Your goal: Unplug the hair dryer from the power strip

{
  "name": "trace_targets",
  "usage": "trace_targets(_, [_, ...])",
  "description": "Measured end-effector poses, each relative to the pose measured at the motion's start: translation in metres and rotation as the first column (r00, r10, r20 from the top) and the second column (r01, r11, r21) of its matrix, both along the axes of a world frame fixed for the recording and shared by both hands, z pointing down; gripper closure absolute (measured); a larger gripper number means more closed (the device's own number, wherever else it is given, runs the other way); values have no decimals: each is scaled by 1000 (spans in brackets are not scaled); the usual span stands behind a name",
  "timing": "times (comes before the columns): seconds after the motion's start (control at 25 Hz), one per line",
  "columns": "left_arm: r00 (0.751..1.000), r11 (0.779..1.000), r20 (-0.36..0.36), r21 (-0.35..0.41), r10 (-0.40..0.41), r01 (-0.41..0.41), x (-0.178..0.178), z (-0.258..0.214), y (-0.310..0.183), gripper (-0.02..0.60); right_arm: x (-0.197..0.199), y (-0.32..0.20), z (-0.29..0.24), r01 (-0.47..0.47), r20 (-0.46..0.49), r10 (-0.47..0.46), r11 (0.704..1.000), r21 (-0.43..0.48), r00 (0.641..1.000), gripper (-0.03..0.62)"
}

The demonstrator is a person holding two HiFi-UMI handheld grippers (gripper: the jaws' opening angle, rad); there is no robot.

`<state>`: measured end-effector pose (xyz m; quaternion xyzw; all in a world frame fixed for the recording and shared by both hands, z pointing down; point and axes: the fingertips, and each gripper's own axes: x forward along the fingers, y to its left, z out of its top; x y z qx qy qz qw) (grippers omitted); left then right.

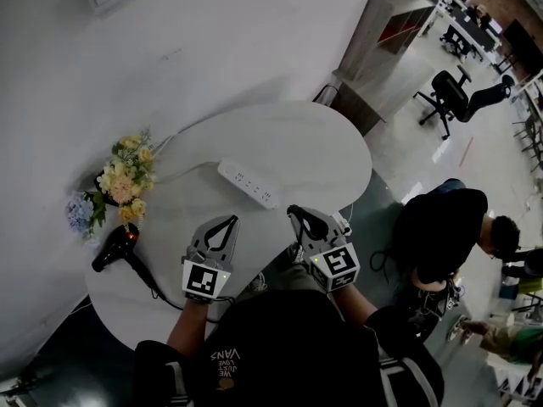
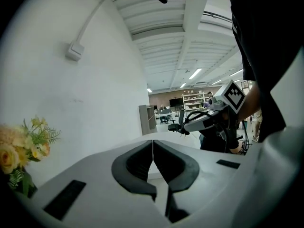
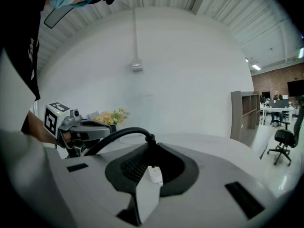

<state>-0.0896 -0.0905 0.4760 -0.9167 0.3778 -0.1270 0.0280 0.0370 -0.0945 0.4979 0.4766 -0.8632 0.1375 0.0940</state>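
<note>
The white power strip (image 1: 247, 183) lies across the middle of the round white table (image 1: 322, 142), apart from both grippers. The black hair dryer (image 1: 114, 249) lies at the table's left edge, and its black cord (image 1: 145, 275) trails toward me. My right gripper (image 1: 295, 214) is lifted just short of the strip. In the right gripper view it (image 3: 151, 148) is shut on the dryer's black plug, whose cord (image 3: 118, 134) arcs off to the left. My left gripper (image 1: 229, 221) hovers beside it with its jaws (image 2: 153, 148) closed together and nothing between them.
A bunch of yellow and blue flowers (image 1: 121, 182) stands at the table's left, just behind the dryer. A person in black (image 1: 444, 230) crouches on the floor to the right of the table. A shelf unit (image 1: 386, 36) and an office chair (image 1: 450, 97) stand farther off.
</note>
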Motion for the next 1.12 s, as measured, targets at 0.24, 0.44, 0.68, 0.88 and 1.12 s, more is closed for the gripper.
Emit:
trace_targets(0.24, [1000,1000,-24,6,19,-19,-4,-7,16,563,3,17,-14,-38,17,38,999,15,999,522])
trace_targets(0.44, [999,1000,-37,11,23,-22,-9,-11,27,563,5,29,-17,-57,22,57,998,20,998,522])
trace_targets(0.68, [998,1000,-57,22,21,-20,-10,-17,39,563,9,42,-19,-80,29,80,997,15,996,522])
trace_targets(0.88, [998,999,-57,39,26,-24,-12,-21,49,563,8,55,-19,-88,18,88,996,10,996,522])
trace_targets(1.12, [998,999,-64,49,27,-23,-13,-23,59,563,8,66,-14,-100,20,100,995,6,995,522])
